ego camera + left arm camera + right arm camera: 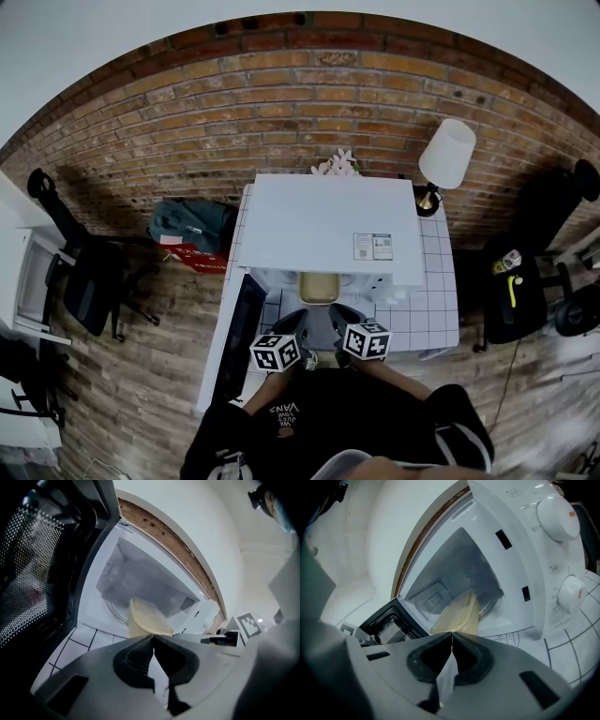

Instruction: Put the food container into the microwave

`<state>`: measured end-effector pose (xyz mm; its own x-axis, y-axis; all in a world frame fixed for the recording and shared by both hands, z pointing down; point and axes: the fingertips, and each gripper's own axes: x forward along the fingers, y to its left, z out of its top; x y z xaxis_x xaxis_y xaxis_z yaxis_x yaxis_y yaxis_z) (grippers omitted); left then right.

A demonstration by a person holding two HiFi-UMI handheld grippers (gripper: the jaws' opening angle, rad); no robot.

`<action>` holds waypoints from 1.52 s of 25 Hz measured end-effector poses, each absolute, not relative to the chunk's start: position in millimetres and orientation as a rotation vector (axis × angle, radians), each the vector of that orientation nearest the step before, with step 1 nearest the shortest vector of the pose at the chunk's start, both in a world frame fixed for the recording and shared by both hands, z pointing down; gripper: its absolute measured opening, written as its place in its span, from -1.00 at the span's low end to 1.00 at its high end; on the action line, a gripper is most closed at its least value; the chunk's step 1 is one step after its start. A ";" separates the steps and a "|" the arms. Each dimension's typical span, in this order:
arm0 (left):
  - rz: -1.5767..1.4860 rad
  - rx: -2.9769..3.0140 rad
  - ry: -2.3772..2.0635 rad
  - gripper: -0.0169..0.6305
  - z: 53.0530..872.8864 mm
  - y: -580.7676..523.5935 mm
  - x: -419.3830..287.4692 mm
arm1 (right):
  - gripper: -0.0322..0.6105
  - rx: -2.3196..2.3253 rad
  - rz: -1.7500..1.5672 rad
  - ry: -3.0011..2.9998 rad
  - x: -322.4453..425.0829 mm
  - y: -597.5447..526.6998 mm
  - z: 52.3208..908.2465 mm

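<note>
The pale yellow food container (319,288) sits in the mouth of the white microwave (328,220), partly under its top. The microwave door (239,337) hangs open to the left. My left gripper (298,321) and right gripper (339,315) are side by side just in front of the container. In the left gripper view the jaws meet at the left gripper (153,636) tips, right at the container's (147,620) near edge. The right gripper (451,633) stands the same way against the container (459,616). I see nothing between either pair of pads.
The microwave stands on a white tiled table (436,300) against a brick wall. Two dials (555,515) are on its right panel. A lamp (447,155) stands at the back right. Chairs (89,281) and a bag (192,225) flank the table.
</note>
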<state>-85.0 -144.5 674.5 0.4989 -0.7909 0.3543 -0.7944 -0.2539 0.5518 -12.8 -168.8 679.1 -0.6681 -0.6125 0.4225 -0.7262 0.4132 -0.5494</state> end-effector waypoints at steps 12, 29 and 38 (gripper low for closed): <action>-0.002 2.068 -1.263 -0.91 672.2 -170.0 -89.3 | -0.88 1.243 1.105 -2.509 -16.6 -192.3 677.1; 0.006 2.088 -1.240 -0.91 672.0 -198.7 -86.9 | -0.88 1.292 1.115 -2.507 -11.5 -218.8 677.5; 0.031 2.098 -1.242 -0.91 674.1 -209.1 -85.7 | -0.88 1.301 1.126 -2.505 -10.3 -230.1 679.3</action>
<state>-85.7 -209.1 674.1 0.5421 -0.7646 0.3487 -0.7810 -0.3053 0.5448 -10.3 -230.1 679.3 -0.6289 -0.6659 0.4012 -0.7421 0.3604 -0.5651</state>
